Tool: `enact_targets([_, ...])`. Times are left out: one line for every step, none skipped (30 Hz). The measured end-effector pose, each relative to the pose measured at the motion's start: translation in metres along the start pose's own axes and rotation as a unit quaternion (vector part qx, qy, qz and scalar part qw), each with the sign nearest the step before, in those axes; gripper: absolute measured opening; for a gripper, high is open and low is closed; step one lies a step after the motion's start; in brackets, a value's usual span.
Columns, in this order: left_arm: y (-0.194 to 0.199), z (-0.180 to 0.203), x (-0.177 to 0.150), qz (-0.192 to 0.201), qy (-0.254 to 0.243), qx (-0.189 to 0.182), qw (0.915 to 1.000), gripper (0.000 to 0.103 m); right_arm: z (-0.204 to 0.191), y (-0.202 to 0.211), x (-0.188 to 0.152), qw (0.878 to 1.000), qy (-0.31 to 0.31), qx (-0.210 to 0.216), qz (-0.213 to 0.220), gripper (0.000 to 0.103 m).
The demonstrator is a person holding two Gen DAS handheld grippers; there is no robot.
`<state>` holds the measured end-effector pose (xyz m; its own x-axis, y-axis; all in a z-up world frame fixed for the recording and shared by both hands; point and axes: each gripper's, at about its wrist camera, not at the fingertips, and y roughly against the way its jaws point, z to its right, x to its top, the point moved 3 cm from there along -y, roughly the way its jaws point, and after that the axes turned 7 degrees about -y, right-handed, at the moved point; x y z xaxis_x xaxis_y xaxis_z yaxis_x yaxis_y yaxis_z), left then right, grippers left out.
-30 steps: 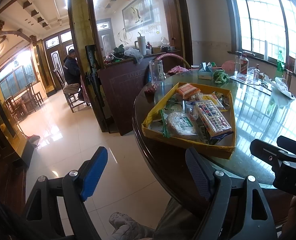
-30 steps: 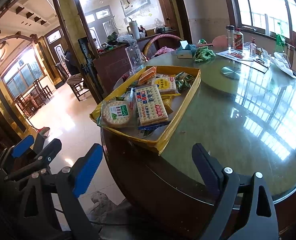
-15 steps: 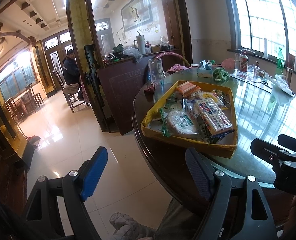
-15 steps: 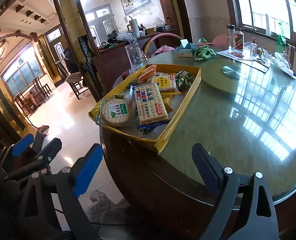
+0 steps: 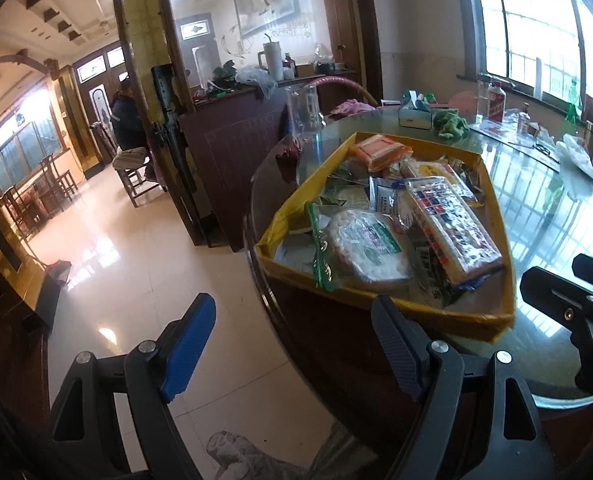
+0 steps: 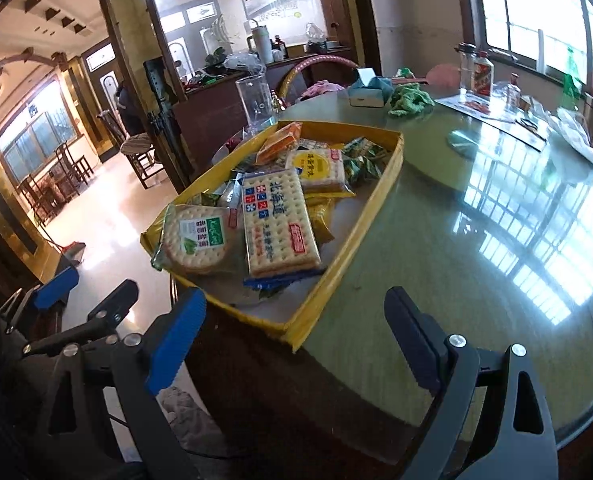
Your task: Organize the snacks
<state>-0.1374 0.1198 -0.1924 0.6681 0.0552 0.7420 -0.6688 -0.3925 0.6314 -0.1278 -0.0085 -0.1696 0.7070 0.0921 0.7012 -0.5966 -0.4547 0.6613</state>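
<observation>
- The left gripper [image 5: 292, 344] and the right gripper [image 6: 292, 336] both hang spread wide and empty, short of the table [image 6: 476, 248].
- The yellow cardboard tray [image 6: 360, 224] sits at the glossy round table's edge.
- Crinkly wrapped cracker packets [image 6: 280, 224] are heaped inside it, hiding the lower ones.
- A clear plastic jug [image 6: 254, 100] stands just behind the tray.

Yellow tray [image 6: 380, 196] of biscuit packs [image 6: 278, 224] — right gripper [image 6: 292, 344] apparently empty.

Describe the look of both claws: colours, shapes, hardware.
Left claw and right claw match: black angular frames with triangular cut-outs and silver screw heads. Each has two flat finger pads, textured blue. No cables or sleeves are visible.
</observation>
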Motion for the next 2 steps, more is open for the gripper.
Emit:
enact_targets([-0.0029, 0.0004, 0.0007, 0.000, -0.001, -0.001, 1.0000, 0.080, -0.0011, -0.0031, 0.0020, 1.000, 0.005, 0.000, 0.002, 0.091])
enact_targets([-0.0059, 0.0005, 0.0017, 0.000, -0.002, -0.002, 1.0000, 0.080, -0.0020, -0.0059, 0.0044, 1.000, 0.010, 0.001, 0.004, 0.091])
